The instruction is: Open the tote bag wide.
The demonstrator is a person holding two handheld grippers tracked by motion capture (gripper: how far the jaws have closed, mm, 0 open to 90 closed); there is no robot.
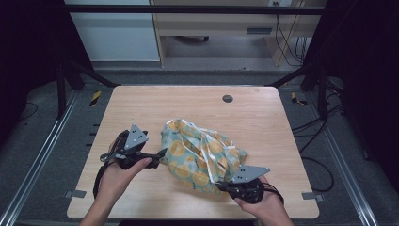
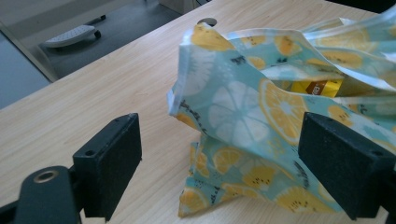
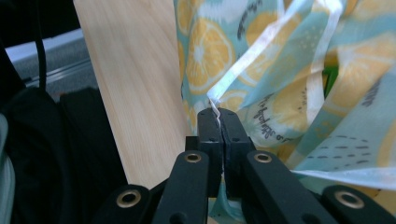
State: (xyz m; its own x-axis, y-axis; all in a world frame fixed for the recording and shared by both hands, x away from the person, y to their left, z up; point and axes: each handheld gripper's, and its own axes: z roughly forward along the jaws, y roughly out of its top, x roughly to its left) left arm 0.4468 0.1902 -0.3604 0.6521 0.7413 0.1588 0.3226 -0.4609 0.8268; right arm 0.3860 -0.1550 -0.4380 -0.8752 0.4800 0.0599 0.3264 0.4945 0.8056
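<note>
A light-blue cloth bag [image 1: 197, 155] printed with orange and lemon slices lies crumpled on the wooden table [image 1: 188, 103]. White drawstrings [image 1: 204, 153] run across it. My left gripper [image 1: 162, 154] is at the bag's left edge, open, with the bag's corner [image 2: 233, 126] between its jaws and not pressed. A yellow packet [image 2: 317, 87] shows inside the bag's mouth. My right gripper [image 1: 223, 187] sits at the bag's near right side, shut on a white drawstring [image 3: 243, 70] that rises from its closed jaws.
A round dark grommet hole [image 1: 227, 98] sits near the table's far edge. Black frame posts [image 1: 61, 89] stand at both far corners. Cables [image 1: 315, 127] hang off the right side. Bare wood lies beyond and to the left of the bag.
</note>
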